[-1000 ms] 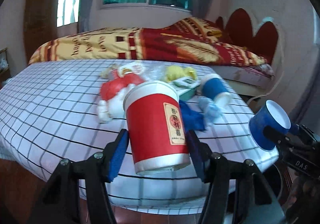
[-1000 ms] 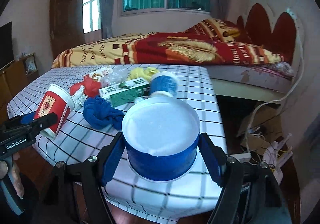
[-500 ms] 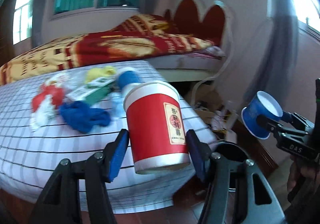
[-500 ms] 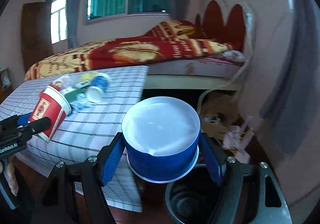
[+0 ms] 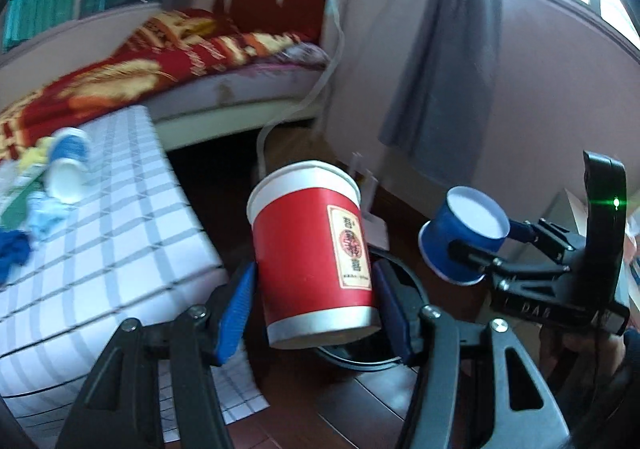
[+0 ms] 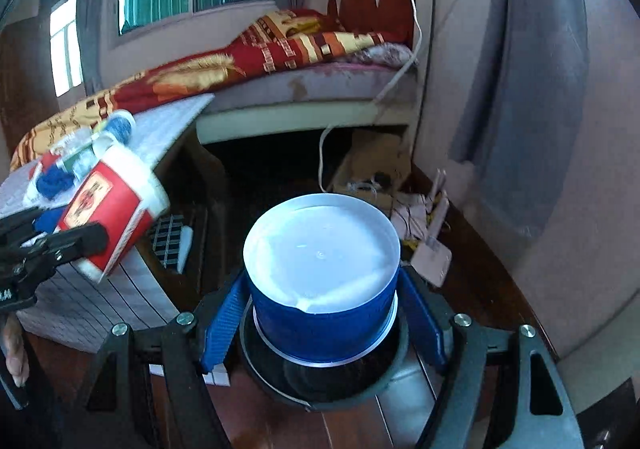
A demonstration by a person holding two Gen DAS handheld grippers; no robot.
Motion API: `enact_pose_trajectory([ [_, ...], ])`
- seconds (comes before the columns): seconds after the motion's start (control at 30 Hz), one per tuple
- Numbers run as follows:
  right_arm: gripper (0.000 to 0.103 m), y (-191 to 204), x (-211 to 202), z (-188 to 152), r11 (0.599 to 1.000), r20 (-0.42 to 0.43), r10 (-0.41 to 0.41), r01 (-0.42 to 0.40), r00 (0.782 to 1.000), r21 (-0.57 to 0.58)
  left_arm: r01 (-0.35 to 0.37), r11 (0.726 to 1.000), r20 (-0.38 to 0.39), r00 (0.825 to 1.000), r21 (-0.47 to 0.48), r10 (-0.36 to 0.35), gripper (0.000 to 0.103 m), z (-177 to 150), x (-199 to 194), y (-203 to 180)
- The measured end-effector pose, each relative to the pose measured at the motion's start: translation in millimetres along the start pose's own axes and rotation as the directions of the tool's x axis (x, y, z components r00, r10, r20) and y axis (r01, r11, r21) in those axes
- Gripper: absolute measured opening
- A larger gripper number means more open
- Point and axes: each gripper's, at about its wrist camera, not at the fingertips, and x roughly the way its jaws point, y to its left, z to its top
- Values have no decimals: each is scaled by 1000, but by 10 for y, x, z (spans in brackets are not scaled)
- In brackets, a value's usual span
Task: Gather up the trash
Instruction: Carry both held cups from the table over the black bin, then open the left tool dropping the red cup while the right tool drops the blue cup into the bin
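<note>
Drop-off step: my right claw point(image 6: 322, 313) grips the blue cup point(image 6: 324, 289) directly over the black bin point(image 6: 320, 389); my left claw point(image 5: 316, 313) grips the red cup point(image 5: 312, 265) beside it (bin partly hidden). Next: release both w/ care.

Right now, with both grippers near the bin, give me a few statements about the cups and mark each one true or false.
1. The left gripper holds a red paper cup. True.
2. The right gripper is empty. False: it grips a blue cup.
3. The blue cup hangs above the dark bin. True.
4. The checked table is cleared of litter. False: another blue cup still lies there.
</note>
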Motion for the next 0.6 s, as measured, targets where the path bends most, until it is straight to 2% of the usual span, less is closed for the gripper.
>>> enact_pose_trajectory([
  [0.2, 76, -179, 201, -284, 1000, -54, 9, -10, 999, -28, 91, 996, -86, 992, 24, -89, 60, -86, 458, -161],
  [0.37, 77, -254, 492, -369, 998, -92, 40, -44, 995, -45, 116, 992, -160, 981, 54, -106, 60, -116, 798, -231],
  [0.43, 77, -268, 637, -389, 996, -110, 60, -67, 992, -63, 153, 986, -213, 967, 64, -136, 63, -147, 957, -262],
  [0.47, 77, -262, 737, -411, 993, -126, 78, -88, 989, -79, 152, 986, -231, 964, 64, -134, 65, -136, 1041, -241],
  [0.5, 88, -263, 832, -442, 992, -144, 70, -84, 987, -94, 112, 992, -229, 969, 67, -94, 71, -149, 1113, -216],
  [0.53, 101, -271, 936, -471, 993, -167, 30, -48, 985, -105, 90, 994, -224, 972, 66, -73, 88, -157, 1130, -196],
  [0.57, 101, -311, 1028, -511, 995, -186, -12, -8, 982, -104, 74, 996, -224, 973, 58, -59, 100, -173, 1149, -167],
  [0.6, 101, -380, 1084, -551, 997, -206, -7, -10, 979, -82, 59, 997, -233, 971, 44, -48, 100, -185, 1167, -133],
])
